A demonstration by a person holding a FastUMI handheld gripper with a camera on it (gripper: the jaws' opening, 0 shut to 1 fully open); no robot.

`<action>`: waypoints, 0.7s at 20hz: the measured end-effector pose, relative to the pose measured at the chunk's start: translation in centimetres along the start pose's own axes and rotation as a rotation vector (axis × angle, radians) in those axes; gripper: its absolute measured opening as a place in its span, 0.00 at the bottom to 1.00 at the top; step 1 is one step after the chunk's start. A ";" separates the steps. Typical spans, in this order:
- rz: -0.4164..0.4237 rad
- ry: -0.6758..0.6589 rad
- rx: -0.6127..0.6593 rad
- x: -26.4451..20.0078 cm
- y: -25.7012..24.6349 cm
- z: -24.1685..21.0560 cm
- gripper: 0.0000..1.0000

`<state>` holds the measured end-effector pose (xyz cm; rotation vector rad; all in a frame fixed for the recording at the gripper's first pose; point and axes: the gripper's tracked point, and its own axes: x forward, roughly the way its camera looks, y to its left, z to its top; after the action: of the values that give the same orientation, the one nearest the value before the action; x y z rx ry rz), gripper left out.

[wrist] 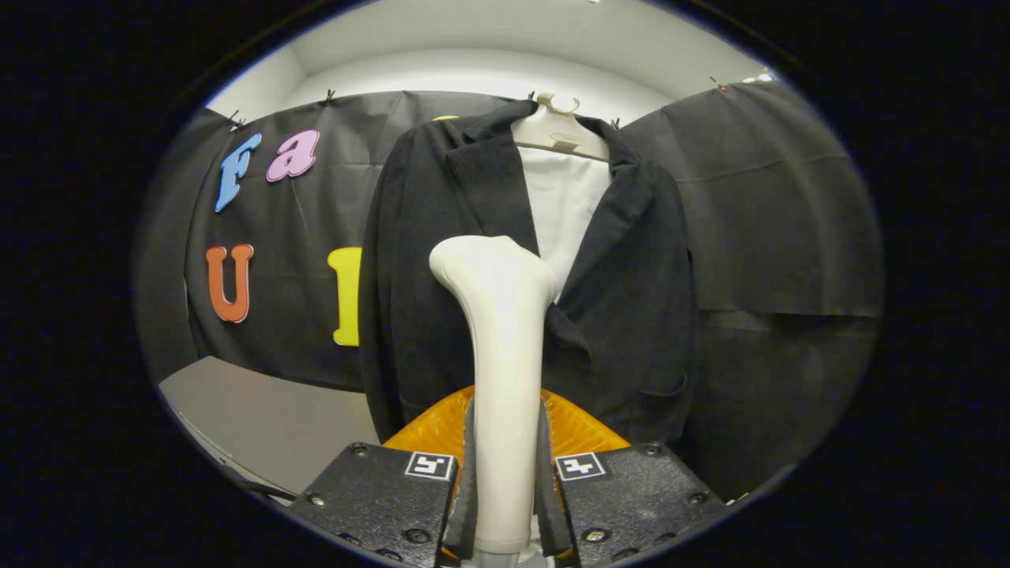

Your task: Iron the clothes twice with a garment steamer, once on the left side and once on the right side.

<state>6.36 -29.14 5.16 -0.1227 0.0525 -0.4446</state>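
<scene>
Hand-held gripper (505, 489) is clamped on the white, glossy plastic garment steamer (505, 379): both fingers (467, 489) press the handle from either side, jaws narrow, handle filling the gap between them. Steamer stands near upright, rising from between the fingers toward 12 o'clock; its flared head tips slightly to 11 o'clock and overlaps the lower front of the clothes in this view. Can't tell if the head actually touches the fabric or sits just short of it.

Black textured jacket (631, 300) hangs dead ahead, beyond the steamer, on a cream plastic hanger (562, 130) with its hook up at 12 o'clock. Jacket is open at the front, lapels spread, white inner panel (564, 205) showing between them in a V. Left half of the jacket sits at 10–11 o'clock of the steamer head, right half at 1–3 o'clock. Steamer head is about on the jacket's centre line, slightly toward the 10 o'clock half. A pocket shows low on the 3 o'clock half.

Orange ribbed plastic piece (430, 430) fans out behind the handle just ahead of the fingers, at 10 and 2 o'clock of the grip point; can't tell what it belongs to.

Grey desk (260, 418) surface lies at 9 o'clock of the gripper, below the black cloth wall (781, 221) that backs the jacket.
</scene>
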 end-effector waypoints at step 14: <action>-0.005 0.127 -0.013 -0.5 -0.6 -8.8 0.34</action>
<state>5.00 -30.41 -3.49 -0.1069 0.1801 -0.4569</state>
